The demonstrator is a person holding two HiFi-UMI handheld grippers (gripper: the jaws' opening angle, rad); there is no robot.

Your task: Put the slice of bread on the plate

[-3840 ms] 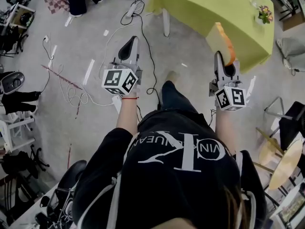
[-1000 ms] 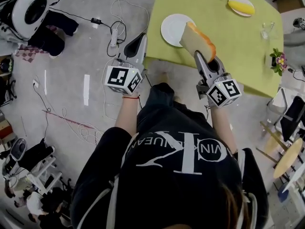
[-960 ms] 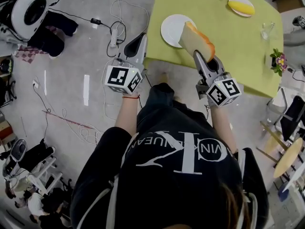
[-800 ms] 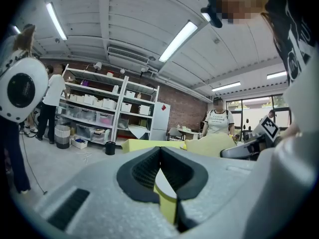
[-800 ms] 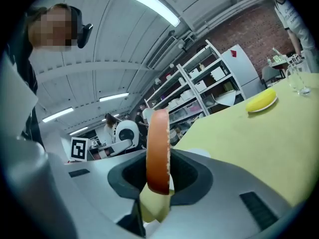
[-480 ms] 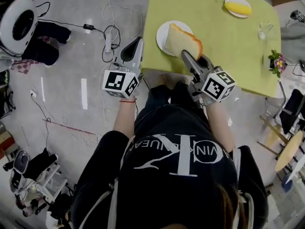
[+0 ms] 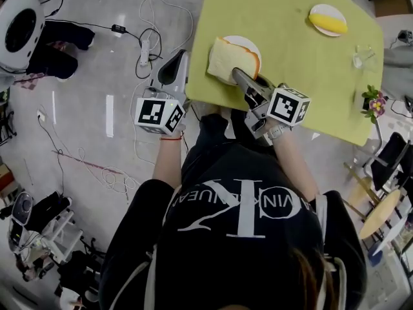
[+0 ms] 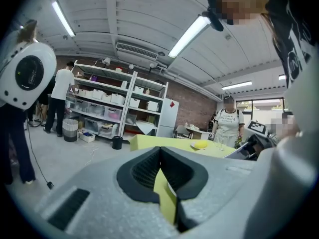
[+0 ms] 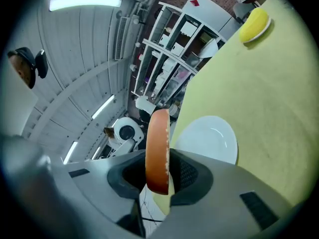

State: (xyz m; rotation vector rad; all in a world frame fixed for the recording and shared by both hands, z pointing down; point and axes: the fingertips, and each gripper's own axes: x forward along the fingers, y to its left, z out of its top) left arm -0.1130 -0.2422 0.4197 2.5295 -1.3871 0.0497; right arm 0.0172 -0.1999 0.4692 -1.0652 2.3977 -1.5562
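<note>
My right gripper [image 7: 237, 76] is shut on a slice of bread [image 7: 226, 59] with an orange-brown crust. It holds the slice tilted over the near left part of a white plate [image 7: 249, 44] on the yellow-green table [image 7: 290, 76]. In the right gripper view the bread [image 9: 158, 153] stands edge-on between the jaws of the right gripper [image 9: 159, 178], with the plate [image 9: 209, 138] just beyond it. My left gripper [image 7: 173, 70] hangs off the table's left edge over the floor. Its jaws look shut, with nothing in the left gripper [image 8: 162, 171].
A second white plate with a yellow food item [image 7: 328, 19] sits at the table's far side. A glass [image 7: 361, 57] and small flowers [image 7: 373, 99] stand near its right edge. Cables [image 7: 148, 37] and a round white machine [image 7: 19, 28] lie on the floor at left. A person [image 8: 228, 126] stands beyond the table.
My right gripper has rolled and moved left and down with the bread, from beside the plate to over it. The slice now lies flatter. The left gripper has shifted a little.
</note>
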